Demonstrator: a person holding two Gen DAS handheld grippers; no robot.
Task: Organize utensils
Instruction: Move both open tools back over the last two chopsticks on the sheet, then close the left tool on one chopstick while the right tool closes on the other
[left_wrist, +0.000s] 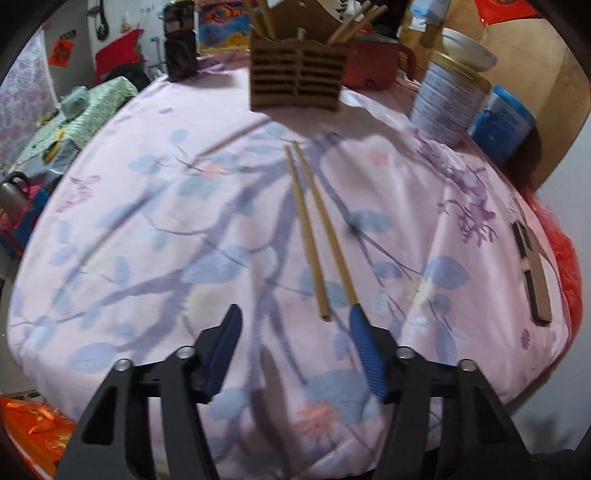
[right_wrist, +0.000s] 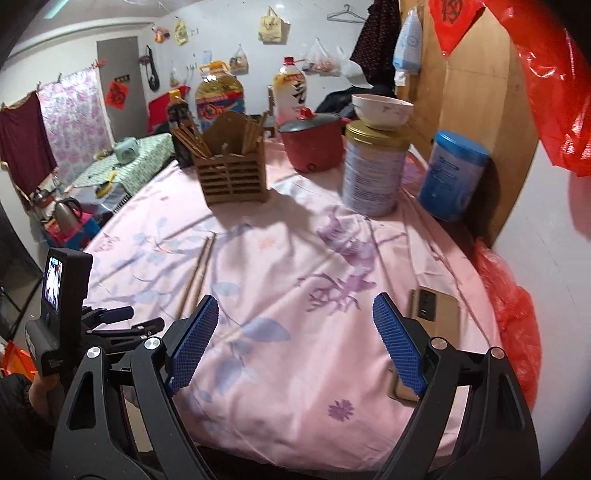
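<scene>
Two wooden chopsticks (left_wrist: 314, 236) lie side by side on the pink flowered cloth, running away from me. My left gripper (left_wrist: 295, 319) sits low over their near ends, open. One chopstick's end lies between the fingers, and the other ends at the tip of the right finger (left_wrist: 364, 339). A slatted wooden utensil holder (left_wrist: 295, 79) with several chopsticks in it stands at the far side of the table. In the right wrist view the chopsticks (right_wrist: 195, 273) lie ahead to the left and the holder (right_wrist: 232, 173) beyond them. My right gripper (right_wrist: 295, 299) hovers open over bare cloth.
A red pot (right_wrist: 314, 142), a tin (right_wrist: 373, 173) with a white bowl on top and a blue canister (right_wrist: 454, 177) stand at the back right. Two large bottles rise behind the holder. A flat tan piece (right_wrist: 432, 306) lies near the right edge, with a red plastic bag (right_wrist: 513, 317) beside it.
</scene>
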